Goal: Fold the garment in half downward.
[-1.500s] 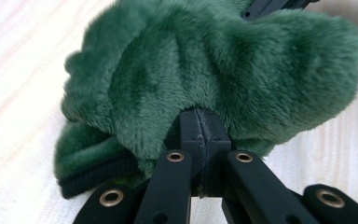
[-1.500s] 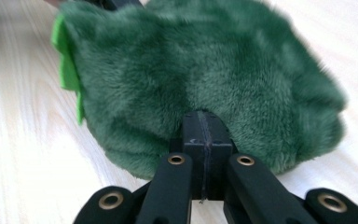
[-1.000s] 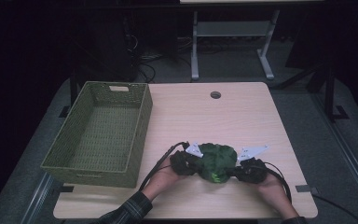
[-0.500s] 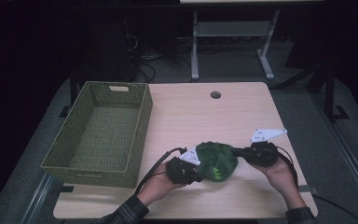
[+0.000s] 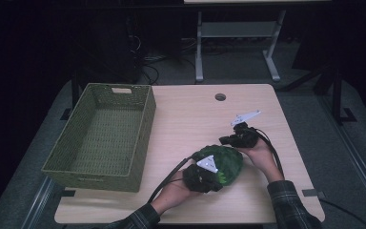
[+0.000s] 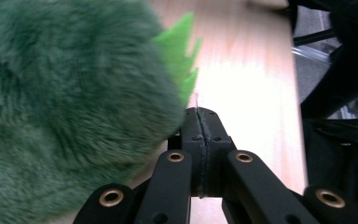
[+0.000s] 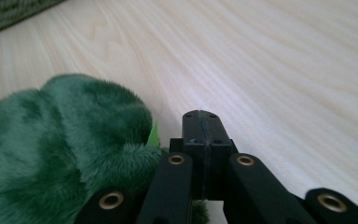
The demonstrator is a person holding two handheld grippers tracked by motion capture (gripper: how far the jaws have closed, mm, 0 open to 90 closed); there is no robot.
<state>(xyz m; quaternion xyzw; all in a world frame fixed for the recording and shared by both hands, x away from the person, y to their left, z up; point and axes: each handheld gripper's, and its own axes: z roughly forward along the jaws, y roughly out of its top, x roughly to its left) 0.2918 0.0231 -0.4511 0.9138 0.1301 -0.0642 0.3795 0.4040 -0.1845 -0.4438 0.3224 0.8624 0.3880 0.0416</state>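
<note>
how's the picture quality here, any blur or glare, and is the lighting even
High view: table lit, surroundings nearly black. Left gripper view: green plush toy close and soft-focused, glare washing out the wood by the left claw. Right gripper view: bright tabletop, far edge slightly blurred beyond the right claw.

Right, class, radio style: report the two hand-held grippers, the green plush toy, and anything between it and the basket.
Left hand-held gripper shut, beside plush toy. Right hand-held gripper shut, at toy's other side. Toy on table, outside basket. Nothing between them.

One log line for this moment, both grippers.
left gripper shut beside green plush toy | right gripper shut beside toy | basket empty
</note>
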